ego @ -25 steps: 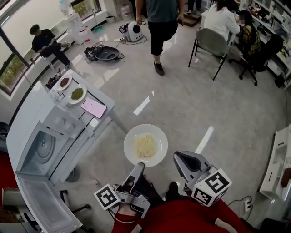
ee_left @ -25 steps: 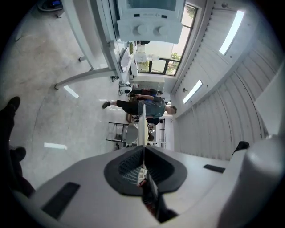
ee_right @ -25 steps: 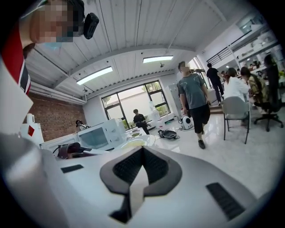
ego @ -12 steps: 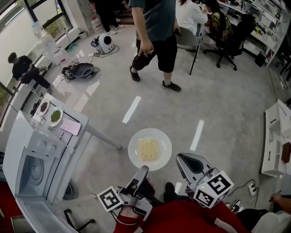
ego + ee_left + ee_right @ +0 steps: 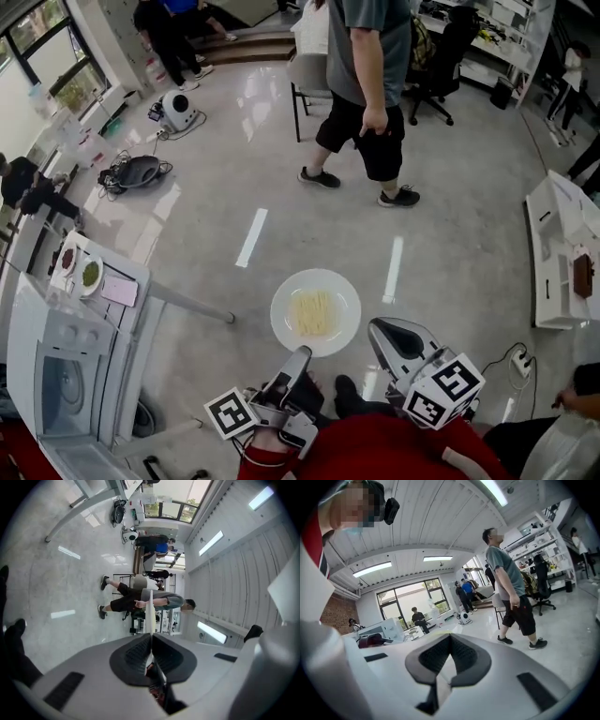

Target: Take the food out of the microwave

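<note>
A white plate [image 5: 315,312] with pale noodles [image 5: 312,312] hangs out over the floor, away from the microwave. My left gripper [image 5: 301,354] is shut on its near rim. In the left gripper view the plate [image 5: 149,613] shows edge-on as a thin white line pinched between the dark pads [image 5: 136,651] of the left gripper [image 5: 151,638]. The white microwave [image 5: 52,384] stands at the lower left, its door swung open toward me. My right gripper [image 5: 377,325] hovers just right of the plate, shut and holding nothing; in its own view the right gripper [image 5: 450,635] has its pads together at the tip.
A person [image 5: 373,89] in a grey shirt and black shorts walks across the floor beyond the plate. A table [image 5: 141,281] beside the microwave carries two small dishes [image 5: 90,274] and a pink phone [image 5: 120,291]. A white shelf unit [image 5: 561,258] stands at the right.
Both grippers and the plate have swung right, away from the microwave, which has slid toward the frame's left edge. The walking person has come nearer. The grip on the plate is unchanged.
</note>
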Motion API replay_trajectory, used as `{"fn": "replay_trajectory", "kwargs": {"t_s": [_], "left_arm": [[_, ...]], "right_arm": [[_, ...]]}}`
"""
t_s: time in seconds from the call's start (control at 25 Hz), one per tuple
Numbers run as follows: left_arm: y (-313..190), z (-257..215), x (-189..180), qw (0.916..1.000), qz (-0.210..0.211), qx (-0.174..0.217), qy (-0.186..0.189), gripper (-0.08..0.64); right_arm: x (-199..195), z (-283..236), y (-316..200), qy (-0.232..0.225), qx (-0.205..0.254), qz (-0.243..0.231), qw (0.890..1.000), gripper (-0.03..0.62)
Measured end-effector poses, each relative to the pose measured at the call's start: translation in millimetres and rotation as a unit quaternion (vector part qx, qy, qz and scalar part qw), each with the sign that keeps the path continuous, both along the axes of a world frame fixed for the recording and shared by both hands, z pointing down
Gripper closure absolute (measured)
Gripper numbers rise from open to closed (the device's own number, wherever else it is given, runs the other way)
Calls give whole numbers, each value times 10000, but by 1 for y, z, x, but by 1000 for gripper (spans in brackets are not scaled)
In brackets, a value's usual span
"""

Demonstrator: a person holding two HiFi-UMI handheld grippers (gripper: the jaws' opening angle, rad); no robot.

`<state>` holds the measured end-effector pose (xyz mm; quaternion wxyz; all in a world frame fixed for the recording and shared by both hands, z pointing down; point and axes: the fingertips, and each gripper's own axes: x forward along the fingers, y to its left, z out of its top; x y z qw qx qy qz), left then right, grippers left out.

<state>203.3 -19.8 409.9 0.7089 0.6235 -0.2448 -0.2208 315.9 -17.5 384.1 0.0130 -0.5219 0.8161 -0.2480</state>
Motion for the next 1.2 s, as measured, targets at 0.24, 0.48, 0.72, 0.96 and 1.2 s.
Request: {"fn": "replay_trajectory", "kwargs": {"t_s": [0.24, 0.48, 0.72, 0.96, 1.2], "left_arm": [[7, 4, 24, 9995, 314, 20, 16, 542], [13, 6, 44, 9982, 588, 128, 0, 541], [19, 5, 61, 9965, 826, 158, -22, 541], [27, 5, 70, 9947, 1008, 204, -72, 541], [34, 5, 73, 9934, 1120, 224, -95, 541]], "right_arm": [[27, 9, 19, -1, -83, 306, 9995, 581], [45, 14, 32, -69, -119, 511, 9986, 581], [57, 17, 41, -186, -193, 650, 9975, 581], [66, 17, 52, -203, -153, 759, 9968, 581], [68, 17, 59, -117, -124, 762, 9969, 581]]}}
